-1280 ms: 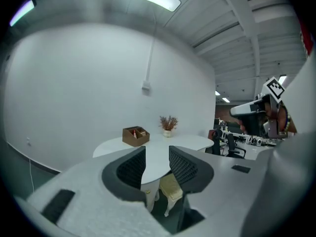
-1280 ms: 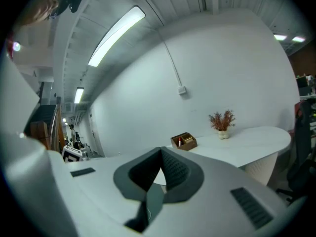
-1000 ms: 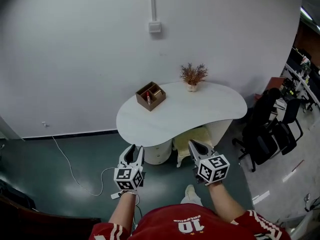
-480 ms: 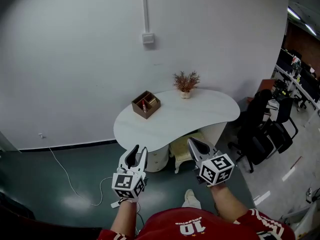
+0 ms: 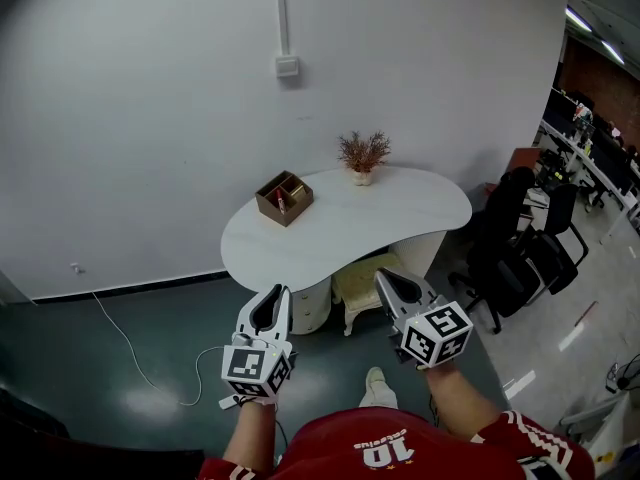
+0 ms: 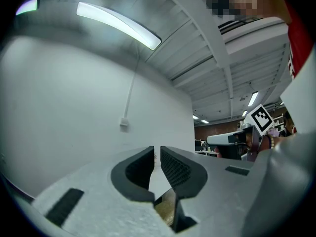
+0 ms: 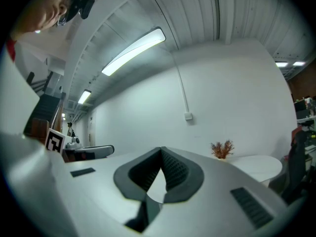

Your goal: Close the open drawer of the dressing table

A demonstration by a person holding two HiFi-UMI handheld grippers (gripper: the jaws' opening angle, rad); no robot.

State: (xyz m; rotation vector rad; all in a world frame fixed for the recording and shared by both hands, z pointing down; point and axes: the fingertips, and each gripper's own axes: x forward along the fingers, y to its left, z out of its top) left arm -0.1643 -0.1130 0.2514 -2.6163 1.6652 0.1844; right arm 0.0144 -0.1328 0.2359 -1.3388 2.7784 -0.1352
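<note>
Short of the dressing table [image 5: 350, 223], the left gripper [image 5: 281, 293] is closing on nothing and the right gripper [image 5: 384, 276] is hanging pinched together, likely for blunt pushing.

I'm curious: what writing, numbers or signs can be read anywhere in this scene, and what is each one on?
"10": white number on the person's red shirt, head view.
Small white print just above that number: too small to read.
Left marker cube and right marker cube: black-and-white square patterns only, no letters.
Wall box and wooden organizer: no text that can be read.
</note>
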